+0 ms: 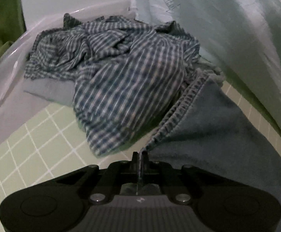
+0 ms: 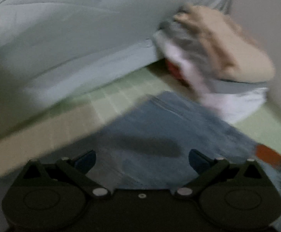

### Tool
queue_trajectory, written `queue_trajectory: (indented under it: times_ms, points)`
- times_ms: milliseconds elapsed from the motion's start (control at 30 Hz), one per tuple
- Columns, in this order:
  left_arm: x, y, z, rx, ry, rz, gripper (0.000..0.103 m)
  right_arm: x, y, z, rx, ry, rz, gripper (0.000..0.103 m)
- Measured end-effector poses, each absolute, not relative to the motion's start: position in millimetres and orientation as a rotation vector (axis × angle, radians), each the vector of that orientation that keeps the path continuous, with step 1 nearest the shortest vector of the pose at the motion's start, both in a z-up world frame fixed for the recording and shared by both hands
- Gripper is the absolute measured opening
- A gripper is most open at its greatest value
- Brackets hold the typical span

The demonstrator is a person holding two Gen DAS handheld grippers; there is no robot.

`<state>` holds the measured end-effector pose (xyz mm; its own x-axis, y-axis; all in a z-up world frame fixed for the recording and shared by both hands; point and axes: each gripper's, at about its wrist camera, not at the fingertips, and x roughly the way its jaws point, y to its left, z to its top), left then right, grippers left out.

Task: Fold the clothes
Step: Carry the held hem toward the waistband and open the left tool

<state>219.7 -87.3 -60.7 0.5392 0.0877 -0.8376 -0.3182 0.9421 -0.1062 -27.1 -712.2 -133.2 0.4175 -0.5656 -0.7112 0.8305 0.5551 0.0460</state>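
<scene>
Left gripper point(image 1: 139, 155): fingers point(image 1: 134, 157) are pinching together on a fabric hem. Right gripper point(image 2: 142, 161): fingers point(image 2: 86, 162) are standing wide apart, gripping nothing.

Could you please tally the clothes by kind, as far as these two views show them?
Blue denim garment, hem pinched in the left gripper: 1
Blue-and-white checked garment: 1
Pale blue folded cloth beneath it: 1
Blurred grey-and-white pile: count unclear
Total: 3 clear
</scene>
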Motion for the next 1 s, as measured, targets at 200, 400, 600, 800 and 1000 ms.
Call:
queue_trajectory:
  times_ms: [200,400,600,800,1000]
  points:
    - [225,-96,-63,-0.216,0.978,0.265,0.006,27,-759,-159,0.549,0.766,-1.018,0.102]
    - [227,-97,-68,-0.199,0.986,0.277,0.009,44,-768,-171,0.466,0.865,-1.098,0.072]
    - [232,-101,-70,-0.166,0.990,0.272,0.012,35,-781,-165,0.419,0.819,-1.073,0.010]
    - [238,-108,-72,-0.179,0.981,0.222,0.013,38,-826,-163,0.516,0.754,-1.127,0.005]
    - [238,-116,-71,-0.144,0.992,0.217,0.052,42,-829,-159,0.446,0.780,-1.047,0.036]
